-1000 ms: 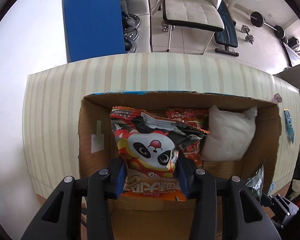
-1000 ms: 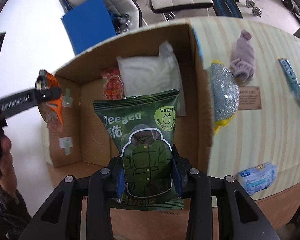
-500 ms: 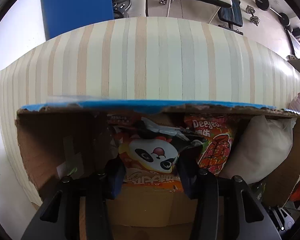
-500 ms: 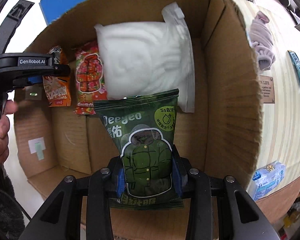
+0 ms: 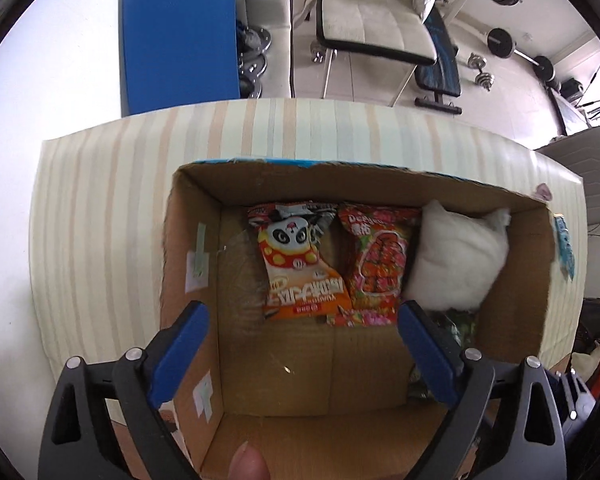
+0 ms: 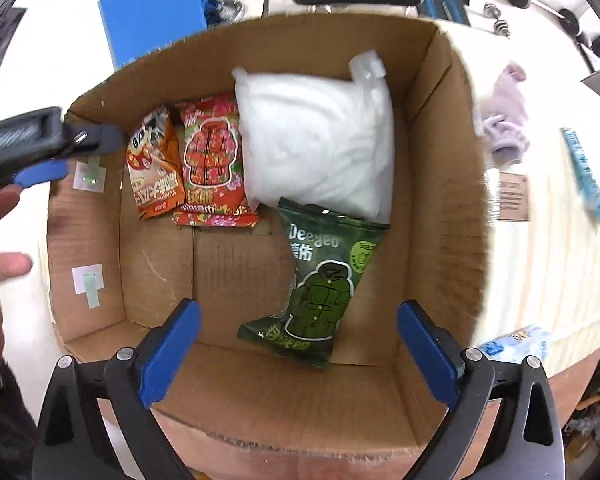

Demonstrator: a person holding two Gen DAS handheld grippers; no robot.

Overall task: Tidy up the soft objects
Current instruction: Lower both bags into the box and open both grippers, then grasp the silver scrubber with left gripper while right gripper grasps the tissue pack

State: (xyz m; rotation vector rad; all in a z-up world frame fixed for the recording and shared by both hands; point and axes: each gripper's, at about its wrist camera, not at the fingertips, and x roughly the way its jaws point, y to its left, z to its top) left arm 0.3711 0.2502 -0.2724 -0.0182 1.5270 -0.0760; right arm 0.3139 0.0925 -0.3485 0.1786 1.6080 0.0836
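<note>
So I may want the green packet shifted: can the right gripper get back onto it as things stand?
Probably yes. The right gripper hangs open just above the green packet, which lies uncovered in the box, only its top edge against the white bag.

Both grippers share one build: the left gripper [image 5: 302, 350] and right gripper [image 6: 298, 354] have black angular frames with triangular cut-outs, silver screw heads at the joints, and blue pads [image 6: 170, 354]. A bare fingertip [image 5: 247, 462] shows skin; a dark sleeve [image 6: 4, 424] sits near-left.
</note>
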